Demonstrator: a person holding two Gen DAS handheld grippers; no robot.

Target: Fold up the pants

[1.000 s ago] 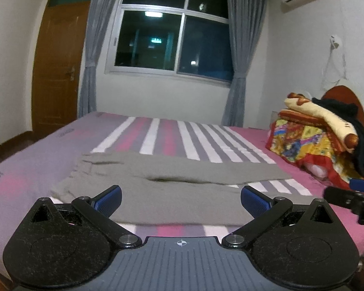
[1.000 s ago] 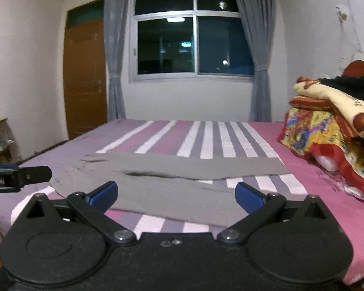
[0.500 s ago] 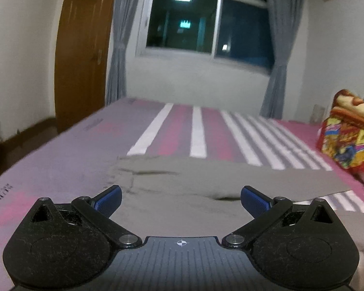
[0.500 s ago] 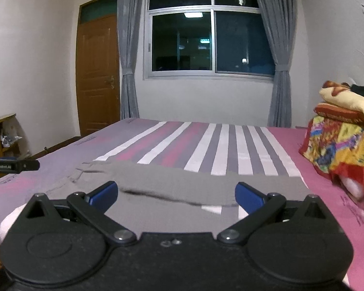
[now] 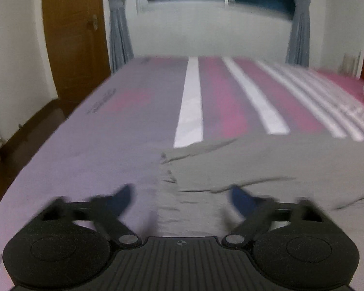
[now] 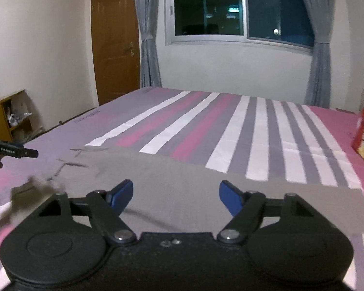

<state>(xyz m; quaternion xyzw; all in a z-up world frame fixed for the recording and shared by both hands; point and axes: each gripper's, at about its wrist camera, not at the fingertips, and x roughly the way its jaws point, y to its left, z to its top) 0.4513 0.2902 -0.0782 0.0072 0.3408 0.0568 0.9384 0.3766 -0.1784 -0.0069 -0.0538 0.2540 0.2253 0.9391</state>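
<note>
Pants [image 6: 182,194]: flat on your striped bed [image 6: 230,126], waist edge at 12 o'clock.
Left gripper [image 5: 180,200]: spread wide, nothing held.
Right gripper [image 6: 176,197]: spread wide, nothing held.
Room: bare sheet toward 11 o'clock.

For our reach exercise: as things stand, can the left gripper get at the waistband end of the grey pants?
Probably yes. The left gripper is open just above the ruffled end of the grey pants, which lie flat on the striped bed with nothing between them.

Both grippers lowered toward pants [image 5: 267,169] (jaws narrowed).
</note>
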